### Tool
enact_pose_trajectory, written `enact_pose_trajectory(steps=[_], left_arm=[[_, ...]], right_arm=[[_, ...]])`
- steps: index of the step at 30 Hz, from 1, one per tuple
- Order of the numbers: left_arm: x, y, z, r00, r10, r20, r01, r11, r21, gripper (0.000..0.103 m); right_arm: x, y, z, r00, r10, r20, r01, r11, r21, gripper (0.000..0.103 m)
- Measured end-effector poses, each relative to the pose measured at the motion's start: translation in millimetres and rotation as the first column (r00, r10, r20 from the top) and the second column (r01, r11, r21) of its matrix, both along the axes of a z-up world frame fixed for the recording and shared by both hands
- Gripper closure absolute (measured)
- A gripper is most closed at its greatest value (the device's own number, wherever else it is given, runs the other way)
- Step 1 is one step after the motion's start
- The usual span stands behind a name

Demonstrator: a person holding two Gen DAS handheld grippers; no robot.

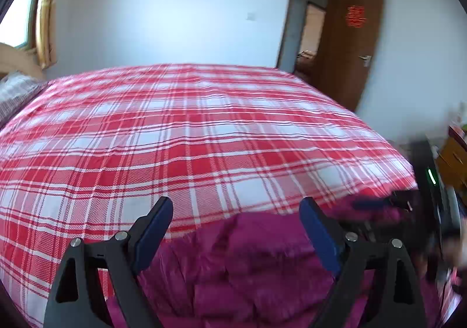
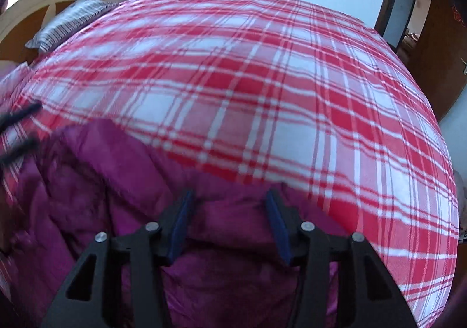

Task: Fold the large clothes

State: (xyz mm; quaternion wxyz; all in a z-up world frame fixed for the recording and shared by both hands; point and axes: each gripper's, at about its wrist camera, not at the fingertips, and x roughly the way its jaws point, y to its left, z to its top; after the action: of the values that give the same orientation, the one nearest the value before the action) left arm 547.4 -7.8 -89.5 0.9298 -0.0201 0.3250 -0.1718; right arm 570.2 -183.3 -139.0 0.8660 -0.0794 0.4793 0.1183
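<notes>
Two tools, left tool (image 1: 236,208) and right tool (image 2: 229,196), hang spread, gripping nothing, over a magenta jacket (image 2: 122,182).

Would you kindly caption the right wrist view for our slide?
Right gripper, jaws apart, above a magenta quilted garment on a red plaid bedspread.

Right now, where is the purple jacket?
The purple jacket lies on the near edge of the checked bed cover, low in both views, under both grippers.
</notes>
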Motion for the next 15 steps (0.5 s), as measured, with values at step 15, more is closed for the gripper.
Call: enact_pose_trajectory(steps=[15], left_arm=[[15.1,-34.9,-78.3,0.987,0.023,-0.156,0.019,0.964,0.267,0.013]], right_arm=[[-14.8,-9.5,28.1,0.977,-0.129,0.169,0.124,0.991,0.040,0.046]])
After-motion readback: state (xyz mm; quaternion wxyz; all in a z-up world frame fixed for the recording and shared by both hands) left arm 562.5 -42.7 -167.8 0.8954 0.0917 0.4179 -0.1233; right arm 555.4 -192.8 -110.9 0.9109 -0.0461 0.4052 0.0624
